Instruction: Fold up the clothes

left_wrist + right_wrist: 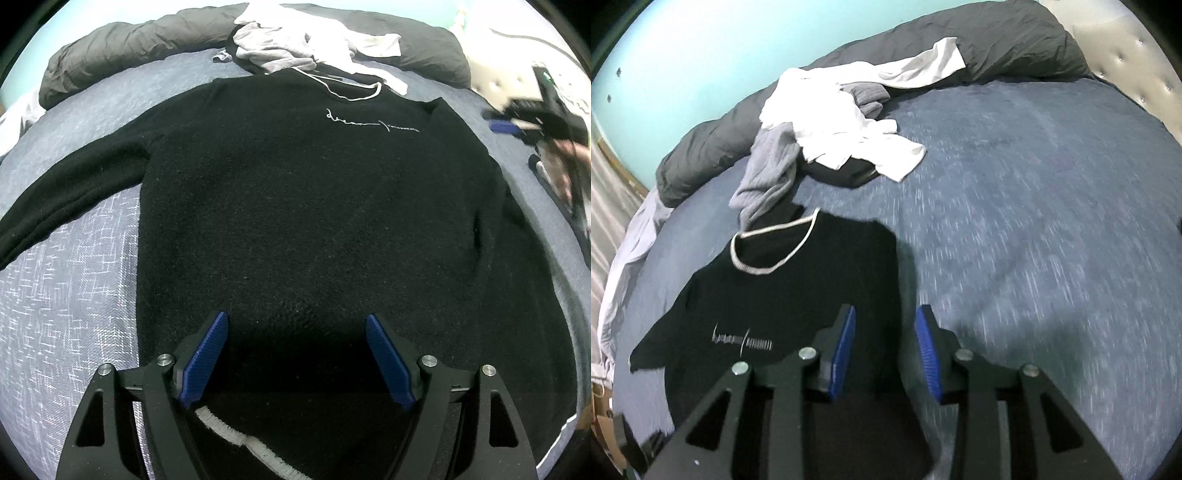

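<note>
A black sweater (314, 206) with white script on the chest and a white-trimmed neck lies spread flat on the blue-grey bed sheet (74, 277). Its left sleeve stretches out to the left. My left gripper (296, 316) stands open just above the sweater's lower body, near the white ribbed hem (240, 439). In the right wrist view the sweater (798, 295) lies at lower left. My right gripper (886, 310) is open over the sweater's side edge, which runs between the blue pads (846, 343). The right gripper (517, 122) also appears blurred at far right in the left wrist view.
A pile of white, grey and black clothes (831, 122) lies beyond the sweater's neck. A dark grey duvet (997, 37) is bunched along the far edge of the bed. A tufted beige headboard (1137, 55) stands at right. Bare sheet (1034, 221) spreads right of the sweater.
</note>
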`<state>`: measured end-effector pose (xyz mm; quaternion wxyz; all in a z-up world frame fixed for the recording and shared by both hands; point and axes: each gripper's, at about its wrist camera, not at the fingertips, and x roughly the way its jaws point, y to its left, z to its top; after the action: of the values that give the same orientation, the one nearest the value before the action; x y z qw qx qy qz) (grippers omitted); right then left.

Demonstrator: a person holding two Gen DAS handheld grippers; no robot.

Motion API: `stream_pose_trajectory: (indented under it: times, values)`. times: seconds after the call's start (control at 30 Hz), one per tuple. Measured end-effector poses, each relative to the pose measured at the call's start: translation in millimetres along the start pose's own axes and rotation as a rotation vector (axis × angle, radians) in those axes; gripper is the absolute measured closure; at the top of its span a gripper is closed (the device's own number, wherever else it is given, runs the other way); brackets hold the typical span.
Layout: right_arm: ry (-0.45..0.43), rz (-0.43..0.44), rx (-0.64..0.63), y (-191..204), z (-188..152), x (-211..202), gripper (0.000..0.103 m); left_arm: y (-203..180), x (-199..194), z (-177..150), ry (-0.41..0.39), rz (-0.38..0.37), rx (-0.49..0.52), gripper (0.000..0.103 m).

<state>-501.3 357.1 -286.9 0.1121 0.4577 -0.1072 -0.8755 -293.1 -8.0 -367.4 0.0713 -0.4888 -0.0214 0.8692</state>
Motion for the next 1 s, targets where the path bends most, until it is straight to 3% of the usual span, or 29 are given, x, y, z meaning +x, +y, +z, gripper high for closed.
stream_pose_trajectory:
  times: [0.3, 0.5, 0.53, 0.6, 1.0]
  values:
    - [0.07, -0.075, -0.058, 16.2, 48.8, 48.2, 0.068, -3.4, 2.0, -2.2, 0.002, 0.001, 0.019, 0.018]
    - [0.152, -0.142, -0.133, 25.9, 56.8, 79.6, 0.07, -4.0, 2.7, -1.8, 0.005, -0.002, 0.018, 0.017]
    - [0.148, -0.148, -0.122, 23.9, 57.8, 81.2, 0.084, -4.0, 2.8, -2.0, 0.004, -0.002, 0.019, 0.017]
    - [0.139, -0.16, -0.099, 20.0, 59.6, 84.3, 0.09, -4.2, 3.1, -2.0, 0.004, -0.001, 0.019, 0.017]
    - [0.09, -0.204, 0.049, 1.7, 69.5, 105.8, 0.094, -8.0, 6.3, -3.1, 0.002, 0.007, 0.033, 0.014]
